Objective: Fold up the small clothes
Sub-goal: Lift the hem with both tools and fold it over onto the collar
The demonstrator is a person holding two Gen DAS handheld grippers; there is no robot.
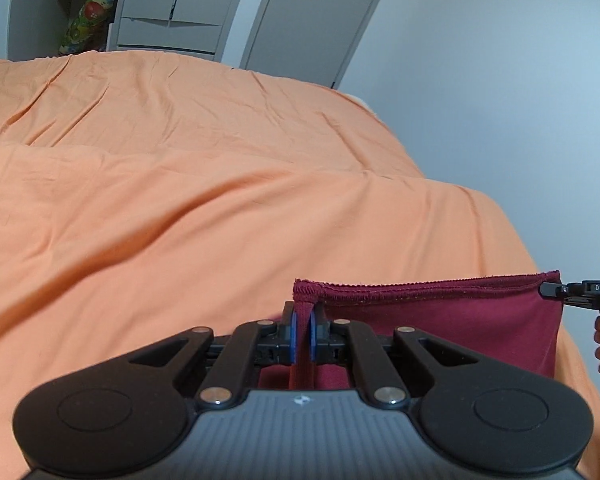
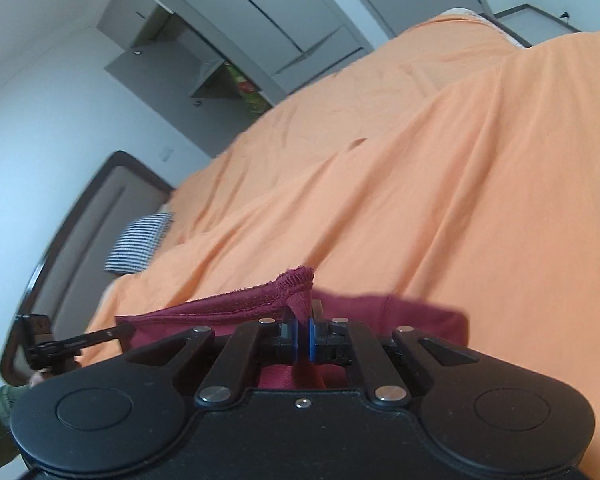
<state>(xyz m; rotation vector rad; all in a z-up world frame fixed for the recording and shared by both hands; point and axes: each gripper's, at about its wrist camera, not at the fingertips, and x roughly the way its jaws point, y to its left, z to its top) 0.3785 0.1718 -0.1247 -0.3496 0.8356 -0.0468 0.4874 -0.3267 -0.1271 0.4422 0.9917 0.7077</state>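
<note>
Two corners of the maroon cloth (image 1: 440,320) are being pinched. From the left wrist, the left tongs (image 1: 302,336) are clamping one hemmed corner, the right tongs (image 1: 550,290) the other, and the hem is stretching taut above the orange bed (image 1: 180,200).

From the right wrist, the right tongs (image 2: 302,338) are gripping bunched hem; the cloth (image 2: 220,312) is sagging, so it looks light, soft and limp, best held at its corners.

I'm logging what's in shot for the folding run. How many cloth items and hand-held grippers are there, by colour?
Dark red garment: 1
Orange bed cover: 1
Striped pillow: 1
Black hand-held grippers, left hand-held gripper and right hand-held gripper, each shut on the garment's hem: 2
Total: 5
</note>
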